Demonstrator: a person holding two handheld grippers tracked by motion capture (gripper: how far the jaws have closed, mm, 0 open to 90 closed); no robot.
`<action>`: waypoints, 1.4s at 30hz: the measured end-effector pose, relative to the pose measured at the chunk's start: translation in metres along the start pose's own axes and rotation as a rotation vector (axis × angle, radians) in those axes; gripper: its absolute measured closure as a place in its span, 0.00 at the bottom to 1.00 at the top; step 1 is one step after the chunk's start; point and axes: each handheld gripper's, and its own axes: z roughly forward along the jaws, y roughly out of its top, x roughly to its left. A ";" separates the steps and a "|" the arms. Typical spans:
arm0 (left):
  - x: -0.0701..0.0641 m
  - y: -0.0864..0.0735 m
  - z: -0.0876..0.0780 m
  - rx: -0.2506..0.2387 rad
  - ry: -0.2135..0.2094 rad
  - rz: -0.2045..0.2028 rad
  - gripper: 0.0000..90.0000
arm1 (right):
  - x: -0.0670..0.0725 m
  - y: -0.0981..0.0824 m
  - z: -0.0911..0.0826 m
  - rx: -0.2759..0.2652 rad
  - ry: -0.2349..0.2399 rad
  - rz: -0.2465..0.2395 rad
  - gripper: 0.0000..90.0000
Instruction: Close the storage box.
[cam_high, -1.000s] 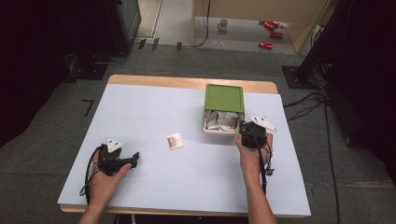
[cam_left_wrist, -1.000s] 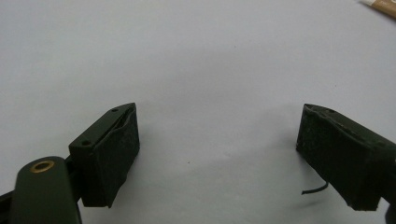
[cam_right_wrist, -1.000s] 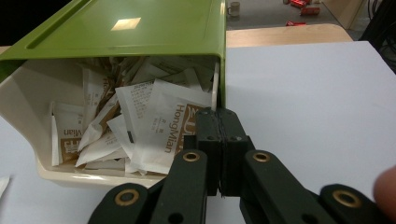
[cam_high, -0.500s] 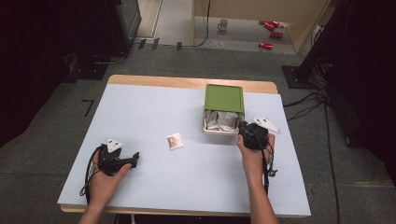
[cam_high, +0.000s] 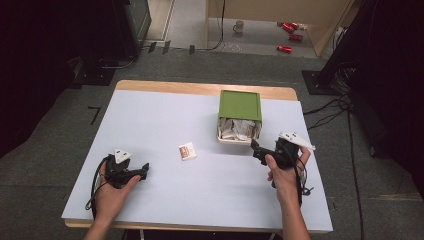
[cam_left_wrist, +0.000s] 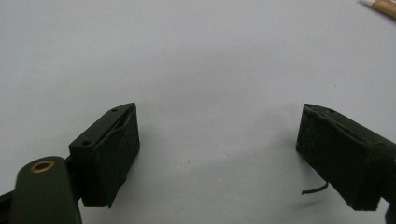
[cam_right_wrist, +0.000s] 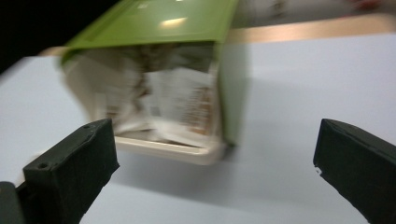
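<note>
A green box (cam_high: 240, 105) lies on its side at the back right of the table, its open mouth toward me, stuffed with several white packets (cam_high: 237, 129). The right gripper view shows the same box (cam_right_wrist: 159, 18) and its packets (cam_right_wrist: 177, 105) blurred, just ahead of my right gripper (cam_right_wrist: 212, 163), which is open and empty. In the high view my right gripper (cam_high: 257, 150) sits just in front of the box's right corner. One small packet (cam_high: 187, 150) lies alone mid-table. My left gripper (cam_high: 144, 170) rests at front left; its jaws (cam_left_wrist: 217, 154) stand open over bare table.
The table (cam_high: 160, 120) has a pale blue top with a wooden strip along the far edge. Cables (cam_high: 330, 107) trail on the floor to the right. A mug (cam_high: 239, 26) and red objects (cam_high: 290, 30) lie on the floor beyond.
My right gripper has drifted slightly down and left in front of the box; its view is motion-blurred. The left hand has stayed put.
</note>
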 end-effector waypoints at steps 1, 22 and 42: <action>0.000 0.000 0.000 0.000 0.000 0.000 0.15 | -0.001 -0.001 -0.002 0.005 -0.006 -0.012 0.00; 0.000 0.000 0.000 0.000 0.000 0.000 0.15 | -0.059 -0.044 -0.036 0.074 -0.078 -0.012 0.00; 0.000 0.000 0.000 -0.001 0.000 0.000 0.15 | -0.094 -0.099 -0.050 0.215 -0.239 -0.108 0.00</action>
